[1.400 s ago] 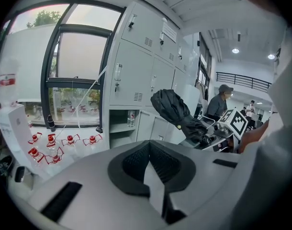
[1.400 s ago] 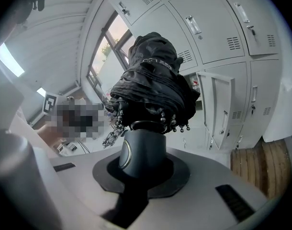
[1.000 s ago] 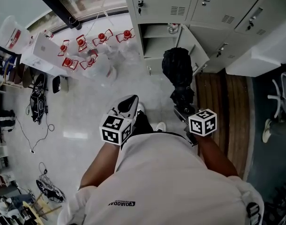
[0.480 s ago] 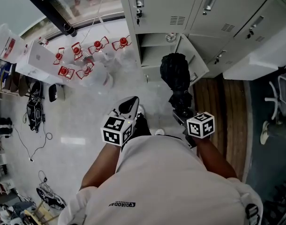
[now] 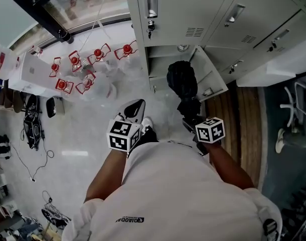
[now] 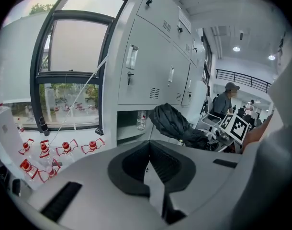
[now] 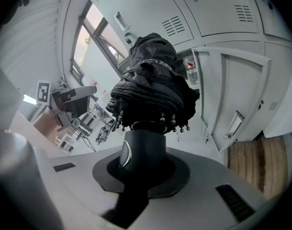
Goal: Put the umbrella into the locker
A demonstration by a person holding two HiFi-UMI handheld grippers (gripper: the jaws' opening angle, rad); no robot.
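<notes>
Umbrella (image 5: 182, 79) carried nearer open locker (image 5: 165, 59) | right tongs (image 7: 140, 159) angled down, clamped on its handle | left tongs (image 5: 134, 109) closed, empty

We see bright, even daylight from the window (image 6: 69, 47), with a white sheen on the pale floor (image 5: 75, 153) — shadows are soft. Both gripper views bow strongly toward black rounded corners; ceiling lamps (image 6: 237, 48) flare small.
</notes>
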